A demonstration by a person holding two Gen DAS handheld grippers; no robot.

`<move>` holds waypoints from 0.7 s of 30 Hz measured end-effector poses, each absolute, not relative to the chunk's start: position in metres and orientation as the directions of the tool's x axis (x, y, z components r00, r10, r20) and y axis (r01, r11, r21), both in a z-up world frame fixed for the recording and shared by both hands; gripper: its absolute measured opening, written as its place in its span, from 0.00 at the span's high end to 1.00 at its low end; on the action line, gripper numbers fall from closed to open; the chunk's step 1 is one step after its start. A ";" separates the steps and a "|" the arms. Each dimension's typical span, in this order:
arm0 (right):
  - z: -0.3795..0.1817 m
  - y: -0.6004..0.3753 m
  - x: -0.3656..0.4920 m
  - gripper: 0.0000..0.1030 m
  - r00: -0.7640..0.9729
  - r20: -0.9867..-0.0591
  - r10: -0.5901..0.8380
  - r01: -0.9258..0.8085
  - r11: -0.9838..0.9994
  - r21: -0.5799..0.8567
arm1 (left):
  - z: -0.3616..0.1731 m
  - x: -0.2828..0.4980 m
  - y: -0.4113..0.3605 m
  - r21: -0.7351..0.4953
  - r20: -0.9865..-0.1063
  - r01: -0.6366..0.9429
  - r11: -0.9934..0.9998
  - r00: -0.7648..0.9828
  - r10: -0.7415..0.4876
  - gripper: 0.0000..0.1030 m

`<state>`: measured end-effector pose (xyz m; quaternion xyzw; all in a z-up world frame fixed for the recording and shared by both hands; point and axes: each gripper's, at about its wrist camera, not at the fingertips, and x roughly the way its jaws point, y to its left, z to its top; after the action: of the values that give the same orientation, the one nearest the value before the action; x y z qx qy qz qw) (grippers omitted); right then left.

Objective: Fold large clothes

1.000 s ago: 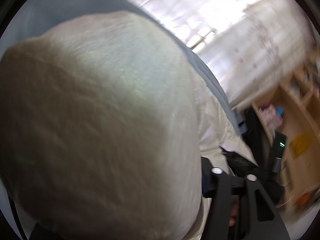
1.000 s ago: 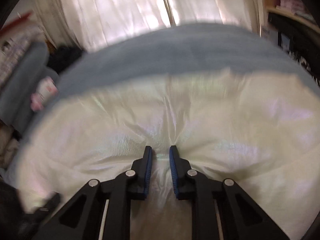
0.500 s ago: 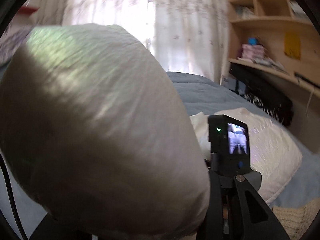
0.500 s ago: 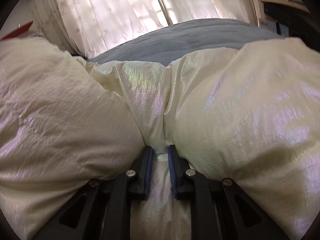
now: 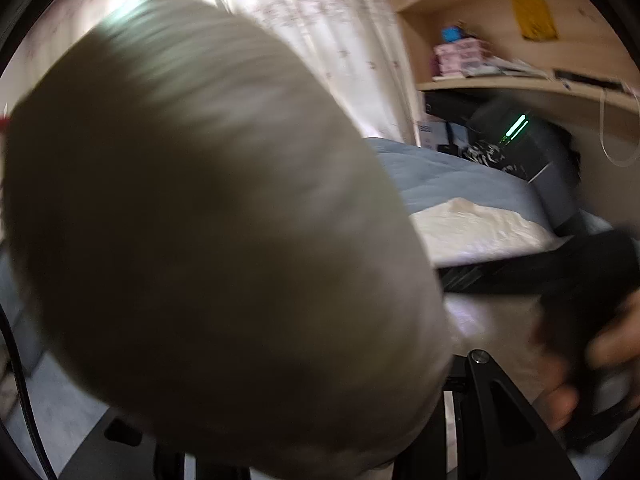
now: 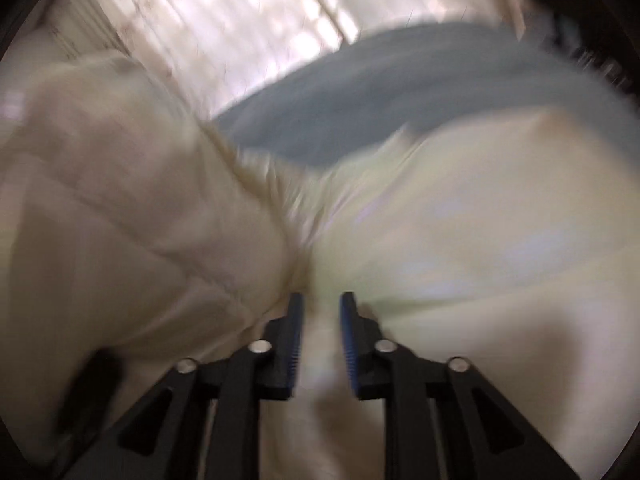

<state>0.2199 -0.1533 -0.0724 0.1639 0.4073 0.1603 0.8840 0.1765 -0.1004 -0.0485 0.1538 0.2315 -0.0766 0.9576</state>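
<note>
The big blue bed [image 6: 420, 92] has the puffy cream jacket [image 6: 480, 240] lying on it, one fat part bulges over the left gripper [image 5: 448, 412], whose grip I cannot tell, and the right gripper [image 6: 320, 340] has just been opening, cloth loose between its jaws.

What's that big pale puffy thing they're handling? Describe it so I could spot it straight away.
Start at the blue-grey bed in front of the sunlit curtains. Lying across it is a cream padded jacket, bunched into quilted bulges. Its faint pearly sheen and puffiness set it apart from the flat matte bedding under it.
</note>
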 end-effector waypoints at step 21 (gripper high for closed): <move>-0.074 -0.373 0.095 0.30 0.748 -0.656 -0.103 0.446 0.810 0.382 | -0.152 0.207 -0.298 0.655 -0.482 0.419 0.629 0.872 -0.079 0.44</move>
<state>0.0950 -0.3734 -0.0738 0.2680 0.3202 -0.1531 0.8957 0.2065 -0.2983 -0.1519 0.4065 0.2091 -0.1418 0.8780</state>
